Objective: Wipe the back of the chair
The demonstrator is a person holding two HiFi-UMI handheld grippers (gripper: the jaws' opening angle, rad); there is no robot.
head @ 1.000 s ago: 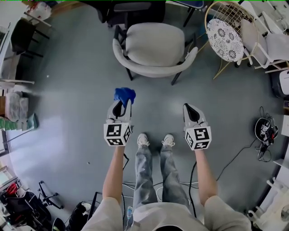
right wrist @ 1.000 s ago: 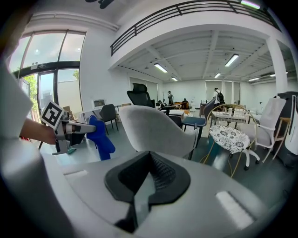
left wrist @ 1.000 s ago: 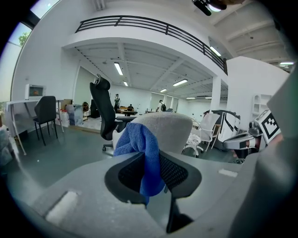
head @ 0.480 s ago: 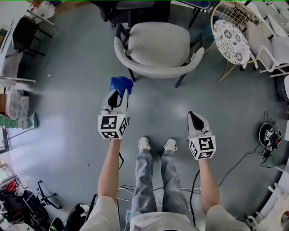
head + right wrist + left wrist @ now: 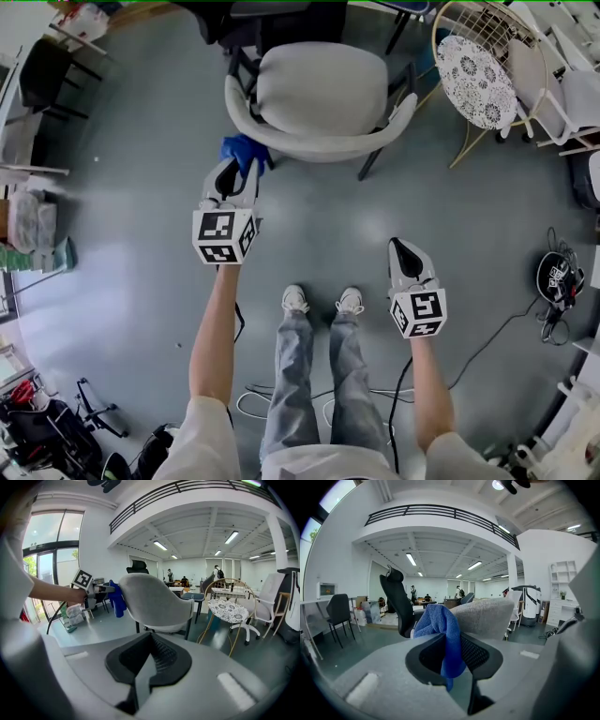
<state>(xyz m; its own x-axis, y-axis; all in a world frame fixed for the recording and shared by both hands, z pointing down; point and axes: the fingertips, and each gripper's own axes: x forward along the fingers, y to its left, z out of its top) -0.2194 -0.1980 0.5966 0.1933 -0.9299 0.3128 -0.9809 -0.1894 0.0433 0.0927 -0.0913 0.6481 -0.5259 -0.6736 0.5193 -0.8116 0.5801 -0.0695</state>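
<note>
The grey upholstered chair [image 5: 319, 89] stands ahead of me, its curved back rim [image 5: 309, 145] facing me. My left gripper [image 5: 232, 178] is shut on a blue cloth [image 5: 244, 150], and the cloth sits right at the left end of that rim. In the left gripper view the cloth [image 5: 443, 634] hangs between the jaws, with the grey chair back [image 5: 487, 616] just behind it. My right gripper [image 5: 403, 248] hangs lower right, shut and holding nothing, well short of the chair. The right gripper view shows the chair [image 5: 150, 602] and the cloth [image 5: 116, 598] beside it.
A gold wire chair with a patterned cushion [image 5: 473, 75] stands right of the grey chair. A black office chair [image 5: 272, 19] is behind it. White chairs [image 5: 562, 84] and a black bundle of cables [image 5: 558, 277] lie at the right. My feet [image 5: 319, 300] are on the grey floor.
My left gripper has carried the blue cloth forward and slightly left, up to the chair's back rim. The right gripper has dropped back a little and stays shut.
</note>
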